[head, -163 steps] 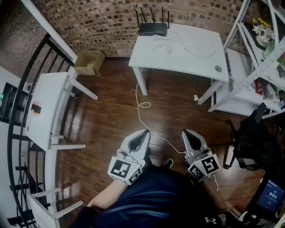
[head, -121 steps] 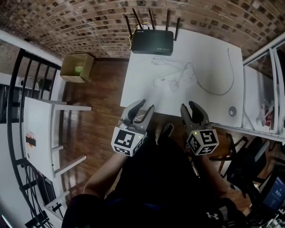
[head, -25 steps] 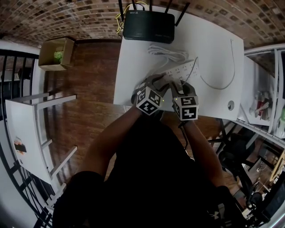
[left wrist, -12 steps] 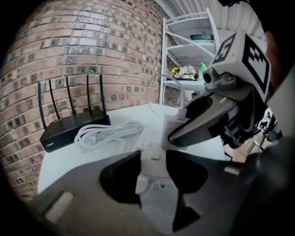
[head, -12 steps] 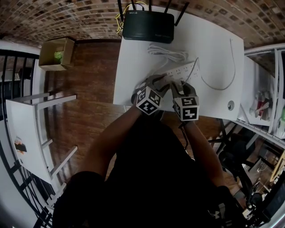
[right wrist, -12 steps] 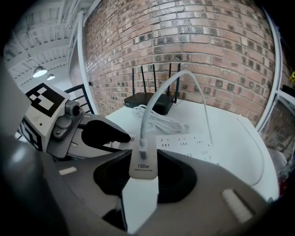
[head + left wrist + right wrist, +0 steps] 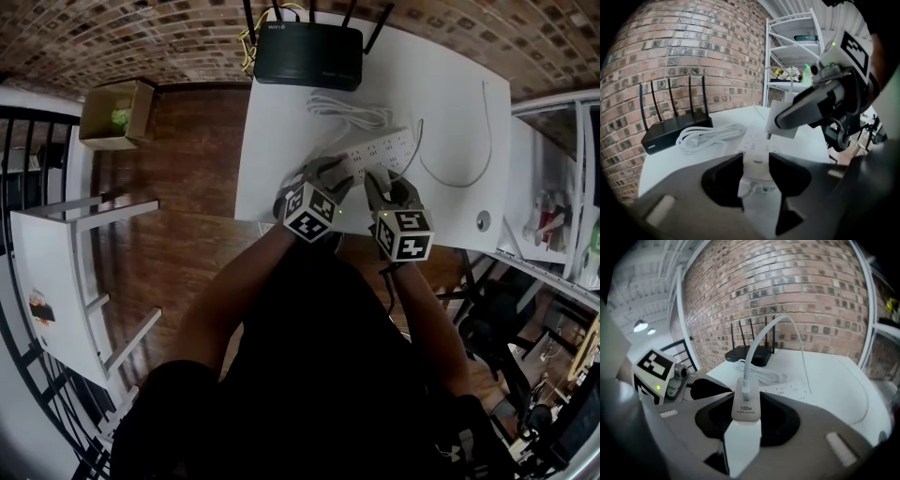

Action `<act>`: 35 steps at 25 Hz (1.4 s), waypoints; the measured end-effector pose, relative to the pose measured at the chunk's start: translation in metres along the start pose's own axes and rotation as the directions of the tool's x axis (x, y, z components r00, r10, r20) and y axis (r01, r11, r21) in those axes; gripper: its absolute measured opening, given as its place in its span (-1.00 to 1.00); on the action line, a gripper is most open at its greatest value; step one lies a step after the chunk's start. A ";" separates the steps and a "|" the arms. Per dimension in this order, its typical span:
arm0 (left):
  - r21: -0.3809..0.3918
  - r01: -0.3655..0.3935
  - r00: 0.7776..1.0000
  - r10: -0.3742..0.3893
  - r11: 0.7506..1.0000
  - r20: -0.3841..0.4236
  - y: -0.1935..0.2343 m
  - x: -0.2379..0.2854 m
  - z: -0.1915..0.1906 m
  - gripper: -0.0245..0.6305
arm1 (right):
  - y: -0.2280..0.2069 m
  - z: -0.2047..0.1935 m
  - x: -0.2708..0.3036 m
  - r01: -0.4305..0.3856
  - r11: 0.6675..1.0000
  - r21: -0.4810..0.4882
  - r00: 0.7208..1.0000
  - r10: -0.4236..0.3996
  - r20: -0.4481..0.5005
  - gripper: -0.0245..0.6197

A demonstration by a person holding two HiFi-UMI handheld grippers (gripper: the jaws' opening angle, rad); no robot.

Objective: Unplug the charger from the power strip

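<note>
White table (image 7: 450,75) against a brick wall (image 7: 141,37).

- Black router (image 7: 307,42), antennas up, stands at the far edge.
- Coiled white cable (image 7: 352,112) lies between the router and the power strip (image 7: 380,150).
- The power strip lies flat near mid-table, slanting from near-left to far-right.

Left gripper (image 7: 756,168): jaws closed on the near end of the power strip, one pad against each side. The strip's own cord exits just below the grip.

Right gripper (image 7: 746,413): jaws clamped on the charger (image 7: 744,427), a white block with a grey cap marked 100W.

- A white charging cable (image 7: 759,341) is plugged into the cap. It arches up and over to the right, then trails across the right part of the table.
- The left gripper view shows the charger hanging just above the strip's socket face, to the right of the left jaws. A dark prong shows under its lower edge.
- Whether the prong tip is fully clear of the socket, I cannot tell.

The two grippers are close together, side by side, at the near edge of the table.

Off the table:

- White shelving (image 7: 792,28) to the right.
- Open cardboard box (image 7: 114,112) on the wood floor to the far left.
</note>
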State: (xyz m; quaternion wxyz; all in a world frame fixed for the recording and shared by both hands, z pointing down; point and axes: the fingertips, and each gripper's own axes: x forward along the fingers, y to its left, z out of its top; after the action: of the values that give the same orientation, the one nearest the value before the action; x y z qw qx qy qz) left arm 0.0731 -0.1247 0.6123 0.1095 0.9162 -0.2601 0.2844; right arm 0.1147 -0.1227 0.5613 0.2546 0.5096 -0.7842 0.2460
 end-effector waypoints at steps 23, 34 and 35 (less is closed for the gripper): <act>-0.260 -0.126 0.990 0.138 0.957 0.026 -0.001 -0.082 -0.005 -0.40 | -0.061 -0.070 -0.025 -0.162 0.633 0.757 0.985 0.151 0.084 -0.49; -0.293 -0.151 0.984 0.172 0.944 0.045 -0.010 -0.099 0.018 -0.45 | -0.072 -0.090 -0.020 -0.123 0.674 0.729 0.984 0.178 0.001 -0.47; -0.296 -0.158 0.982 0.181 0.942 0.051 -0.011 -0.100 0.021 -0.46 | -0.073 -0.090 -0.021 -0.120 0.679 0.724 0.985 0.175 -0.001 -0.42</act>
State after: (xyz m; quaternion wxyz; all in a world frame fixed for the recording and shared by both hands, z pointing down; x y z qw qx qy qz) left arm 0.0187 -0.0812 0.5371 0.2076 0.8748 -0.3810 0.2157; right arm 0.2034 -0.0766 0.6248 0.0409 0.4948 -0.6535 0.5713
